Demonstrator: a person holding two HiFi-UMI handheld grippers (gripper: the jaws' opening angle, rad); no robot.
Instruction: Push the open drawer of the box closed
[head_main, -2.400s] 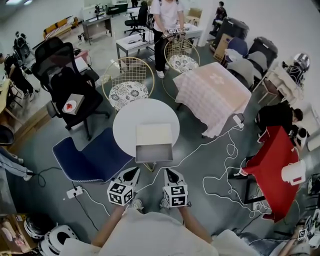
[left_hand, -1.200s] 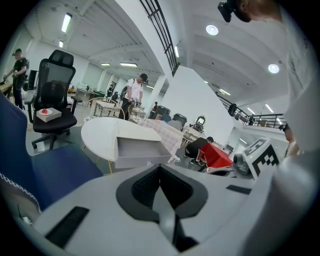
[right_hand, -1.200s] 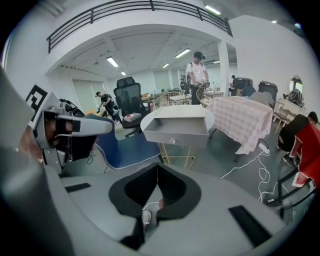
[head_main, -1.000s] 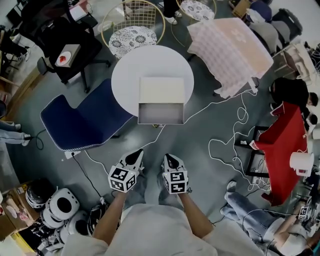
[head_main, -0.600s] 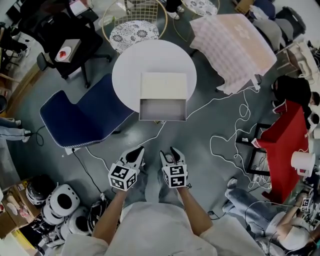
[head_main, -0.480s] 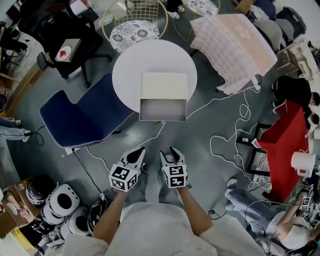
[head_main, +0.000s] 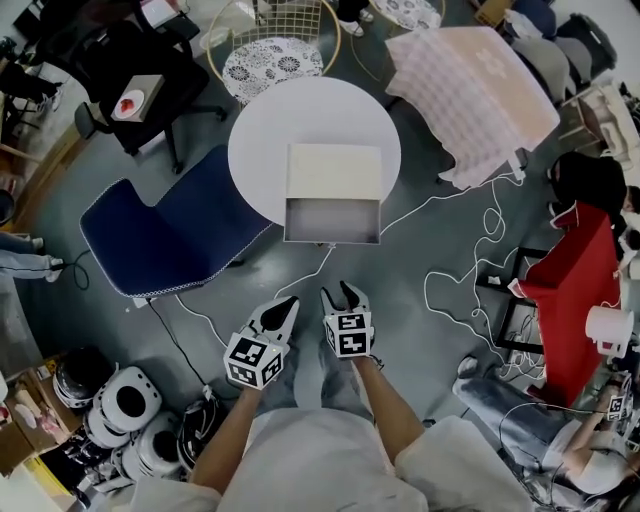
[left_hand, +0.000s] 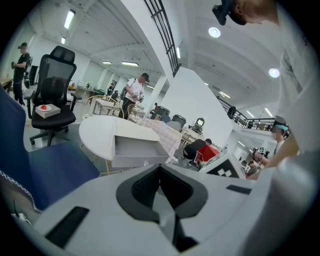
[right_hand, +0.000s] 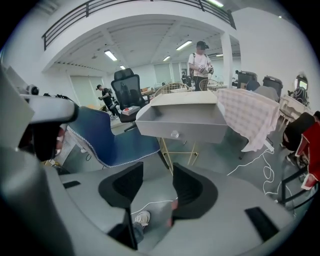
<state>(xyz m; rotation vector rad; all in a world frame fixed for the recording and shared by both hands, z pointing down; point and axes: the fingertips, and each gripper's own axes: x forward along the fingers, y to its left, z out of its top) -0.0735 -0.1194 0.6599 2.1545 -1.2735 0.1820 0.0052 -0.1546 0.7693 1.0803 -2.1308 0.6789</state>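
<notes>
Left claw (left_hand: 160, 170) shut, facing the open drawer (left_hand: 137, 151)
The dark jaws are pressed together with nothing between them. Beyond them a round white desk (left_hand: 95, 132) carries a pale box (left_hand: 131, 131), its grey drawer pulled out toward the camera and apart from the claw. A blue chair (left_hand: 47, 172) sits at the left with a black office chair (left_hand: 52, 85) behind it, and a checked cloth (left_hand: 165, 136) hangs just right of the desk
</notes>
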